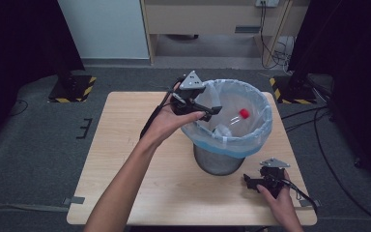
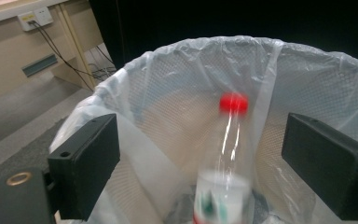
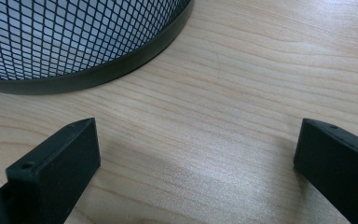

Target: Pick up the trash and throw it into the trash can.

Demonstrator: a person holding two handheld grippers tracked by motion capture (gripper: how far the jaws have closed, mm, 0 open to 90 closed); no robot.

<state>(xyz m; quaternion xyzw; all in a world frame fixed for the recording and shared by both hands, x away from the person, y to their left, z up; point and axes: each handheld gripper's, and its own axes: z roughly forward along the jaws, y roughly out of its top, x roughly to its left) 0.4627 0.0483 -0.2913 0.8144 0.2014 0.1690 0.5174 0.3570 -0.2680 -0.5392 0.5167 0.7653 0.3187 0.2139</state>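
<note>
A clear plastic bottle [image 1: 233, 120] with a red cap [image 1: 244, 113] lies inside the mesh bin [image 1: 218, 162], which is lined with a white bag [image 1: 261, 104]. In the left gripper view the bottle [image 2: 223, 186] is blurred, cap [image 2: 233, 103] uppermost, beyond and between the jaws, touching neither. My left gripper [image 1: 212, 111] hangs open over the bin's left rim; its jaws stand wide apart [image 2: 209, 158]. My right gripper [image 1: 249, 183] rests low on the table by the bin's base, open [image 3: 196, 163], nothing between its jaws.
The wooden table [image 1: 125, 159] carries the bin [image 3: 74, 42] at its right half. Black cables [image 1: 299, 191] trail from the grippers. Beyond the table lie grey floor, hazard-striped stands [image 1: 70, 89] and a wooden desk [image 1: 212, 19].
</note>
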